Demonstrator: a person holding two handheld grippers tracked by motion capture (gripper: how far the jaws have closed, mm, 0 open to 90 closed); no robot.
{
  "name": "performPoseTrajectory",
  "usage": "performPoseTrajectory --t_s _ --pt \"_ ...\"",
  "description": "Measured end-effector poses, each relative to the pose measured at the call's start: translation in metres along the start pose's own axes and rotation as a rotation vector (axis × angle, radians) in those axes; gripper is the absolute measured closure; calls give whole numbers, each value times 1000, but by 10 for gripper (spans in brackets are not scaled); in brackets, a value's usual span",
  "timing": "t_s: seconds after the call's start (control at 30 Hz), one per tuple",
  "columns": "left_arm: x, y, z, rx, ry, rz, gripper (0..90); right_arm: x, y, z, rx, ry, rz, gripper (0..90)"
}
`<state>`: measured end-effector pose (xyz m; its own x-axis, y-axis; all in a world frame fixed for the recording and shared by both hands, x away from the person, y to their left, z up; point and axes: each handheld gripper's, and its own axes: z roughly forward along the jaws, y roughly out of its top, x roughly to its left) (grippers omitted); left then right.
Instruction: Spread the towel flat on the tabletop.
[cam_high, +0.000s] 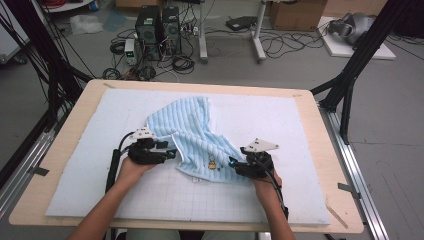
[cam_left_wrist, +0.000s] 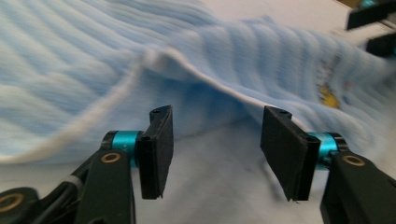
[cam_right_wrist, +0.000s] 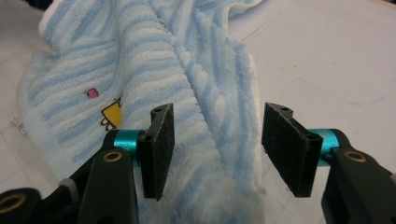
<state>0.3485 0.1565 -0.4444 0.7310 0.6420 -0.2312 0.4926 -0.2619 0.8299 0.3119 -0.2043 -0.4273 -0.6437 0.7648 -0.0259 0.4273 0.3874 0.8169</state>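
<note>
Striped blue towel (cam_high: 192, 137) lies crumpled mid-table (cam_high: 65, 145) on the white mat; soft, limp, light, likely to sag and slide. Your left gripper (cam_left_wrist: 215, 151) and right gripper (cam_right_wrist: 215, 149) both stand spread, empty. Pinch the hemmed edge or a corner, not the loose middle.

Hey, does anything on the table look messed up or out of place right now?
The striped blue towel isn't flat: it lies rumpled and bunched on the white mat, one edge arched up off the mat near the left gripper. Both grippers are open, the right gripper at the towel's other side. Nothing spilled or damaged.
</note>
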Motion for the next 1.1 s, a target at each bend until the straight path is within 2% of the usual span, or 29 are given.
performPoseTrajectory --t_s 0.07,0.13,0.17,0.2,0.27,0.3,0.33,0.47,0.53,0.7,0.83,0.93,1.1 --pt "-13 -2 9 38 -21 30 460 3 -3 -5 -7 -4 5 438" --pt "-22 -2 19 85 -16 68 463 5 -5 -9 -13 -6 3 438" --pt "-28 -1 25 112 16 102 463 6 -6 -10 -15 -6 2 438" --pt "-32 0 26 110 41 129 476 8 -8 -11 -10 -4 2 438" --pt "-37 -1 25 120 90 171 591 9 -9 -13 -9 -2 -5 438" --pt "-37 -2 23 120 69 173 726 9 -10 -14 -6 -3 -3 437" --pt "-38 -3 21 122 74 169 867 9 -11 -15 -7 -2 -4 437" --pt "-36 -11 5 121 64 153 875 7 -12 -17 -10 -2 4 435" --pt "-33 -16 -6 118 59 137 875 6 -13 -17 -8 -2 9 434" --pt "-31 -28 -36 111 44 129 875 9 -12 -12 3 0 2 433" --pt "-34 -42 -52 151 32 152 875 12 -10 -9 11 5 -11 434" --pt "-39 -51 -64 158 8 152 875 15 -8 -9 0 11 -25 445" --pt "-40 -59 -77 122 0 131 859 23 -5 -5 -1 46 -51 470"
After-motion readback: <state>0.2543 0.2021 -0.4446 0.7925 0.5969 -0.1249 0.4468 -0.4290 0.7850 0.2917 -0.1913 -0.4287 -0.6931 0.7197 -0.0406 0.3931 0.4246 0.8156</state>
